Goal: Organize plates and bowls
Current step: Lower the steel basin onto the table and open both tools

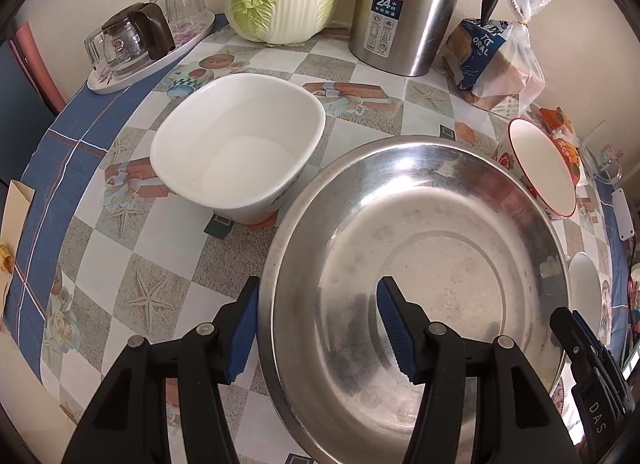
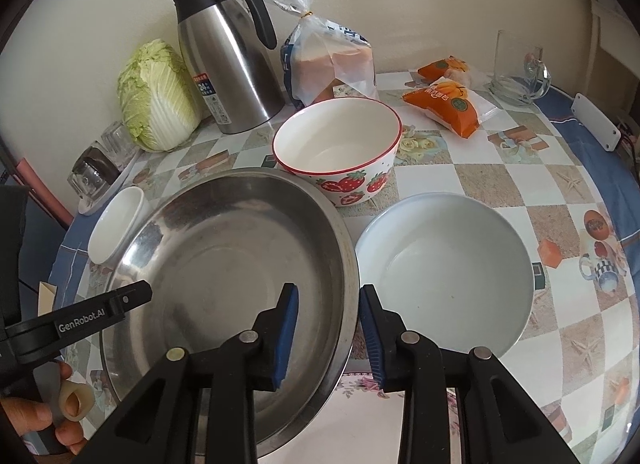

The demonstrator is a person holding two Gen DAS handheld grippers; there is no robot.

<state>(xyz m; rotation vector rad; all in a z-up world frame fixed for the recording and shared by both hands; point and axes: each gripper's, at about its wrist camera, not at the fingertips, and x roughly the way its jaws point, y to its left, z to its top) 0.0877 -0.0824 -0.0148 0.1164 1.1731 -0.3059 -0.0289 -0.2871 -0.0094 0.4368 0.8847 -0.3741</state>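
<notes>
Right now both claws straddle the rim of the steel basin (image 1: 420, 264). The left gripper (image 1: 316, 328) stands parted, one finger outside the rim, the other inside, neither pad pressing. The right gripper (image 2: 328, 336) likewise stands parted across the opposite rim. Beyond the left claw sits a white bowl (image 1: 240, 151); beside the right one, a pale plate (image 2: 444, 272), with a strawberry bowl (image 2: 340, 147) farther ahead.

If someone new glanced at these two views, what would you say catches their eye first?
Probably the big steel basin in the middle of the checked tablecloth, with the left gripper and right gripper each straddling its rim on opposite sides. Next, the strawberry bowl behind it and the tall steel kettle by the wall.
</notes>
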